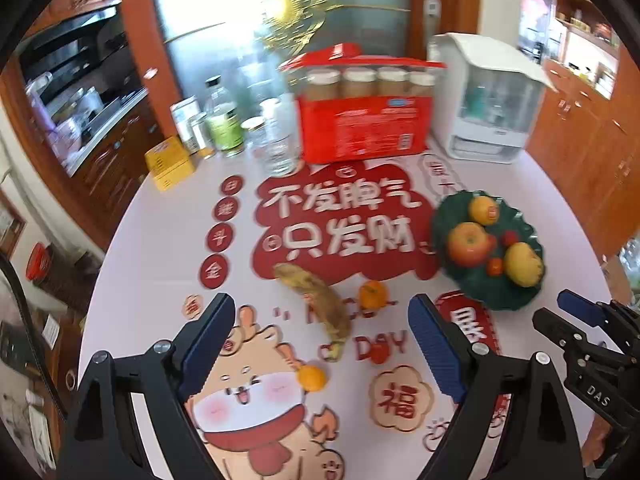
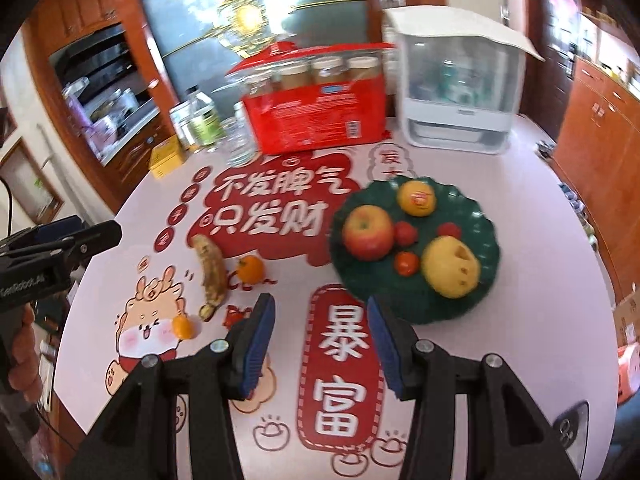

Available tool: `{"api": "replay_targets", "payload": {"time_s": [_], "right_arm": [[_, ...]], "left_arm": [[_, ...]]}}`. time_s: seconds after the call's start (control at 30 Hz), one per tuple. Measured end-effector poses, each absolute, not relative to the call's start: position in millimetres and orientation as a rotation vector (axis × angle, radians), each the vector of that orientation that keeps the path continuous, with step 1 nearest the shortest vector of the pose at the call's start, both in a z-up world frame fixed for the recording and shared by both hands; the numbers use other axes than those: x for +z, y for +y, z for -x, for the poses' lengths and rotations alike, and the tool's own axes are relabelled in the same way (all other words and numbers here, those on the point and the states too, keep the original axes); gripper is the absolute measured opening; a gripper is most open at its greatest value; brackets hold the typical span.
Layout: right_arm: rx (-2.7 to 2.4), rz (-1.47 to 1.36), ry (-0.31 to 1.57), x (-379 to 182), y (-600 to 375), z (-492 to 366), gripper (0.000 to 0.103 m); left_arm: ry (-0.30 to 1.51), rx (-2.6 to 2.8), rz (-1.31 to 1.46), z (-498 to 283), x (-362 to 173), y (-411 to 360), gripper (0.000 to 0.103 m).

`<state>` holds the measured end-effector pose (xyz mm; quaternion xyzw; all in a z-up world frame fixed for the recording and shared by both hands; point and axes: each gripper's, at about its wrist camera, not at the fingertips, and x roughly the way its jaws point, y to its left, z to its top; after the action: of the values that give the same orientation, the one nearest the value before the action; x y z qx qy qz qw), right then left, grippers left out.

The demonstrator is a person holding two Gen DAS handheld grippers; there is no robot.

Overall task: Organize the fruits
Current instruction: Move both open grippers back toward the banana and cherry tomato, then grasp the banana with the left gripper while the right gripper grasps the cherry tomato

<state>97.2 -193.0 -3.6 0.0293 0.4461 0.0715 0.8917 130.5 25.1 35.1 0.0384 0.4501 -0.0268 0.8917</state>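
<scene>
Your left gripper [image 1: 320,344] hovers above the tabletop [image 1: 160,240], fingers spread wide, nothing between them. Your right gripper [image 2: 322,340] is likewise spread apart and empty, over the printed red panel on the tablecloth.

Green scalloped plate [image 2: 416,304] sits right of centre. On it: red-yellow apple [image 2: 368,232], orange with a sticker [image 2: 416,197], a bruised yellow fruit [image 2: 451,267], three small red tomatoes [image 2: 407,263] between them.

Off the plate, loose on the tabletop:
- spotted banana [image 1: 316,304], lying lengthwise, stem end toward you, just ahead of the left gripper
- small orange [image 1: 373,294] just beside the banana on its right, not touching as far as you can see
- second small orange [image 1: 311,378], nearer you, close to the banana's stem end, on the cartoon figure's cheek

Far edge of tabletop: red carton with jars [image 1: 362,120], white appliance [image 1: 480,96], bottles and glasses [image 1: 224,120], yellow box [image 1: 170,162].

The far background shows some motion blur.
</scene>
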Motion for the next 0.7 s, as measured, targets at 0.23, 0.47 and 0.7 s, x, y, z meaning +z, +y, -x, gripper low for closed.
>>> {"api": "replay_targets", "payload": {"time_s": [0.23, 0.47, 0.7], "right_arm": [[0.233, 0.016, 0.966, -23, -147, -125, 0.048], [0.294, 0.021, 1.081, -71, -113, -142, 0.048], [0.338, 0.020, 1.183, -120, -91, -146, 0.048]], "left_arm": [[0.986, 0.012, -0.071, -155, 3, 50, 0.088], [1.059, 0.005, -0.114, -183, -44, 53, 0.088], [1.128, -0.021, -0.118, -198, -84, 60, 0.087]]}}
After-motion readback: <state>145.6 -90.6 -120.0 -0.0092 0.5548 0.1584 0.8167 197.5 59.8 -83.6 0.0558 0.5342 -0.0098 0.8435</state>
